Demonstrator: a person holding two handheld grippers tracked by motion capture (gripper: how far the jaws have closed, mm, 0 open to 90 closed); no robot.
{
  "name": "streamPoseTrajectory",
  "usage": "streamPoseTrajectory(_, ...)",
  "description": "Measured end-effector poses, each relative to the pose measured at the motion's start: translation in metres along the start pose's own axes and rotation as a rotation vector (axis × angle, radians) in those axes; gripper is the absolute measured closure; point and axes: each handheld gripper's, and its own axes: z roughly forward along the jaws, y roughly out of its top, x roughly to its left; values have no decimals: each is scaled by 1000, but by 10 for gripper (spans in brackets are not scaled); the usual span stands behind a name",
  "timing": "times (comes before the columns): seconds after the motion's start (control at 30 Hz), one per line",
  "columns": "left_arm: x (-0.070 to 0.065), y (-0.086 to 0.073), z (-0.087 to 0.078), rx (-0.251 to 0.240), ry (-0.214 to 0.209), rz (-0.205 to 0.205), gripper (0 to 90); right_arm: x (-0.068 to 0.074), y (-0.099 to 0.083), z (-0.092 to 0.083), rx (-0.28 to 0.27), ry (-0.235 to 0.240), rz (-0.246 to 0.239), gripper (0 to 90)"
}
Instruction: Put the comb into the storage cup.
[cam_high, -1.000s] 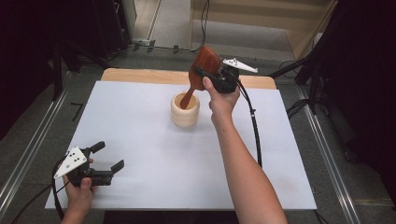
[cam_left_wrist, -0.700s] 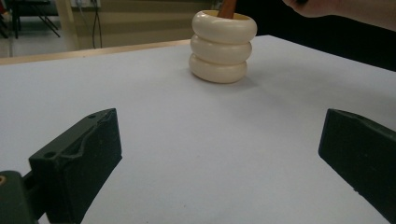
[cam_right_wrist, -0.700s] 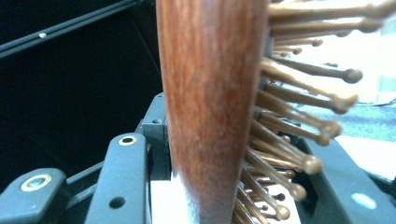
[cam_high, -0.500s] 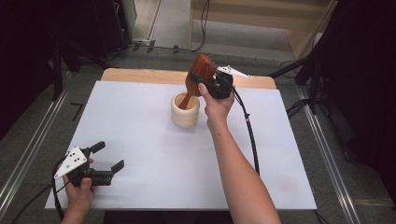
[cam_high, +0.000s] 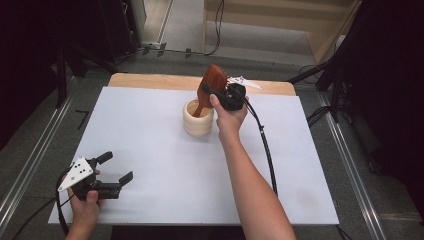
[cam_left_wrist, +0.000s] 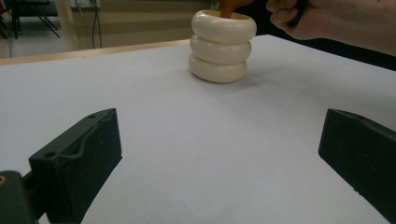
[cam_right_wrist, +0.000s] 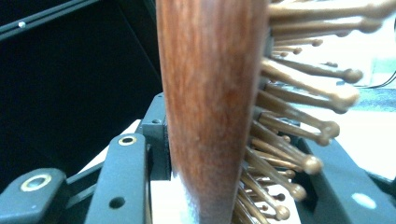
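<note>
Right gripper (cam_high: 216, 93) clamped on wooden hairbrush (cam_high: 212, 82), upper centre of frame, handle end inside cream ribbed holder (cam_high: 198, 121). Left gripper (cam_high: 112, 170) lower left, jaws apart, nothing between them, on white table (cam_high: 150, 130).

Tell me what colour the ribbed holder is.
Cream holder, clearest in the left gripper view.

White-topped table (cam_high: 150, 130)
Its wooden edge (cam_high: 150, 80) shows at the far side; dark cables (cam_high: 217, 30) trail over the grey floor (cam_high: 185, 25) behind.
</note>
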Motion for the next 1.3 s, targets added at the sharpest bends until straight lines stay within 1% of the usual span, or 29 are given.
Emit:
streamPoseTrajectory(0.03,0,0,0,0,0,0,0,0,-2,1,0,1,9,525)
streamPoseTrajectory(0.2,0,0,0,-1,0,-2,0,-4,-8,3,1,-7,21,525)
streamPoseTrajectory(0.27,0,0,0,0,0,-2,0,-6,-10,2,-9,0,36,524)
streamPoseTrajectory(0.4,1,0,0,-2,0,-4,0,-9,-13,1,-27,7,46,523)
streamPoseTrajectory(0.5,1,0,0,-2,-2,-3,0,-10,-16,1,-40,10,69,520)
streamPoseTrajectory(0.6,0,0,0,-3,-2,-4,0,-10,-16,0,-46,-4,72,513)
streamPoseTrajectory(0.73,0,0,0,-2,-2,-3,0,-12,-18,0,-49,9,78,489)
streamPoseTrajectory(0.9,0,0,0,0,-2,-4,0,-12,-18,-1,-29,6,75,458)
streamPoseTrajectory(1.03,0,0,0,0,-2,-3,0,-14,-17,-3,-15,-4,78,439)
streamPoseTrajectory(1.2,0,0,1,2,-2,0,0,-17,-14,-7,0,5,89,410)
streamPoseTrajectory(1.3,0,0,1,1,-2,0,0,-18,-13,-8,12,8,80,358)
